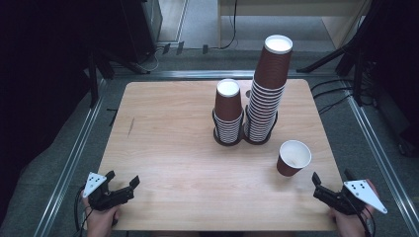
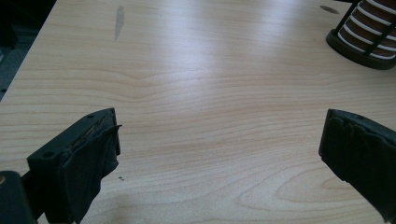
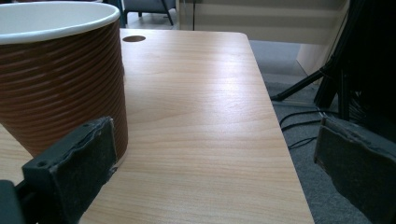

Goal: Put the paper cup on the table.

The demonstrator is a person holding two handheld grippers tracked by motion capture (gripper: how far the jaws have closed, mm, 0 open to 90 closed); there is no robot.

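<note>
My right gripper (image 1: 330,190), jaws spread, nears 1 upright cup (image 1: 293,158); I should centre it before pinching.

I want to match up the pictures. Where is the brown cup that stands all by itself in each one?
High view: the single cup stands upright at right of centre, near the right gripper.
Left gripper view: not in it; a cup stack in its black holder sits top right.
Right gripper view: the cup is at the left, close up.
Shared landmark: the wooden table.
</note>
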